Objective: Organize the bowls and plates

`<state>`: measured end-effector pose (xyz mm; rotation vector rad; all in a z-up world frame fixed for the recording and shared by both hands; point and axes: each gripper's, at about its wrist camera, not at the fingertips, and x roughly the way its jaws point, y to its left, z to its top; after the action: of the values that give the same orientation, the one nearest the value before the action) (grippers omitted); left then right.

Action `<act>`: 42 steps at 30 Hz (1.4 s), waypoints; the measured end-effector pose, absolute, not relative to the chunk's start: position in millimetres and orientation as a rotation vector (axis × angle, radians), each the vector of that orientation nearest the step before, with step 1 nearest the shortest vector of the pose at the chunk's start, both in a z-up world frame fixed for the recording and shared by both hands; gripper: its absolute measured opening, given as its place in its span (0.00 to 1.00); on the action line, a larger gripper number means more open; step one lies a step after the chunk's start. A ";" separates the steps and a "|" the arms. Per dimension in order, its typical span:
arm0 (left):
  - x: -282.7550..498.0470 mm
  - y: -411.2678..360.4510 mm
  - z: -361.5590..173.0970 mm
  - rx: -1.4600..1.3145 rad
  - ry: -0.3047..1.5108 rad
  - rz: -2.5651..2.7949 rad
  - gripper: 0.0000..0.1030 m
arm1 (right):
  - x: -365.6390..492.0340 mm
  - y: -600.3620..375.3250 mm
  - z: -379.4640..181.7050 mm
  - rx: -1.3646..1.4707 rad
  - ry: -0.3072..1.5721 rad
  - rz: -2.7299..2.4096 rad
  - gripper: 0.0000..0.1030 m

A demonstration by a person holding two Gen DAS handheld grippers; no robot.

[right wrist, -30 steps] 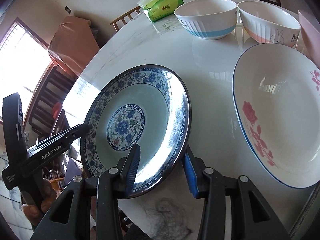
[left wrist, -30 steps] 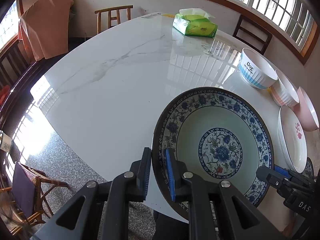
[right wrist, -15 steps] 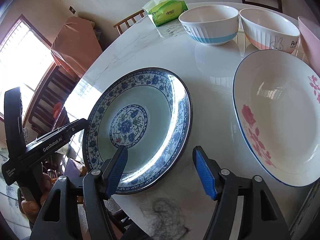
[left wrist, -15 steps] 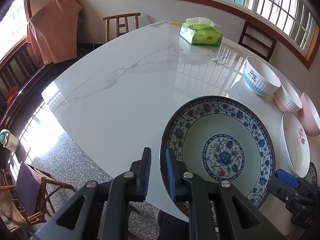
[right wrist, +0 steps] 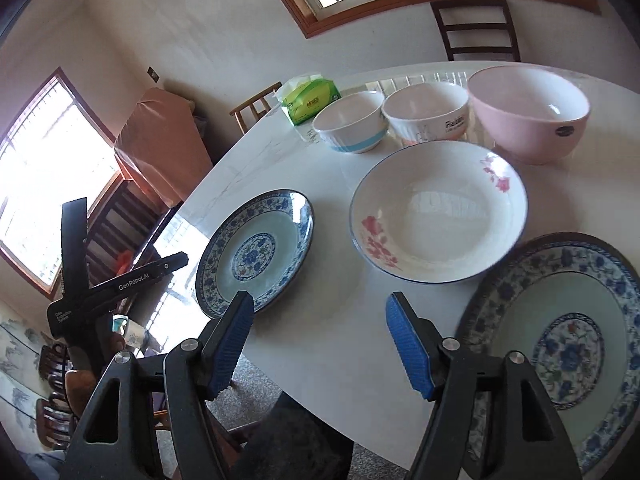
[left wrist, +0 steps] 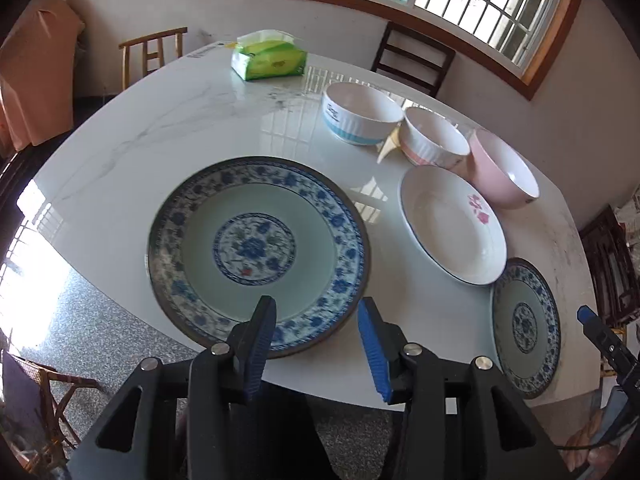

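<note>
Two fisheye views look down along gripper fingers at a white marble table (left wrist: 140,152). The left wrist view shows the large blue-patterned plate (left wrist: 258,250) whole and centred, lying flat near the table's near edge; the right wrist view sees that plate (right wrist: 256,254) smaller and off to the left. Only the right wrist view shows the left gripper's body, a black frame beside the table's edge. The second blue-patterned plate (right wrist: 560,344) fills the right wrist view's lower right and is small at the left wrist view's right edge.

The left gripper (left wrist: 316,344) hangs above the large plate's near rim, its jaws opening, with nothing pinched between the pads. The right gripper (right wrist: 320,344) hovers over bare tabletop between the two blue plates, jaws opening wide and holding nothing.

Beyond lie a white plate with pink flowers (right wrist: 438,210), a blue-banded bowl (right wrist: 350,126), a pink-banded bowl (right wrist: 426,116) and a pink bowl (right wrist: 528,114), in a row. A green tissue pack (left wrist: 270,60) sits at the far side. Wooden chairs and barred windows surround the table.
</note>
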<state>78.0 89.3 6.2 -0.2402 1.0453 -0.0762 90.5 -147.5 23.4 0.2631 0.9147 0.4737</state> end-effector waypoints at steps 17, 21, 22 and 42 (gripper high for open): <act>111.7 -65.8 -50.3 -0.267 1.290 -0.375 0.42 | 61.4 -349.4 -27.4 0.436 0.978 0.180 0.74; 113.3 -72.0 -56.5 -0.278 1.311 -0.369 0.42 | 68.5 -353.0 -39.2 0.455 0.977 0.210 0.74; 113.4 -73.6 -57.7 -0.272 1.314 -0.362 0.42 | 70.6 -353.3 -42.2 0.451 0.978 0.215 0.74; 112.8 -97.6 -64.2 -0.212 1.346 -0.332 0.22 | 100.7 -328.1 -61.8 0.339 1.074 0.393 0.37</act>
<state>112.8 -97.6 -64.2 -0.2116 1.3461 -0.3318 100.7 -328.1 -61.8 0.3388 1.0736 0.3928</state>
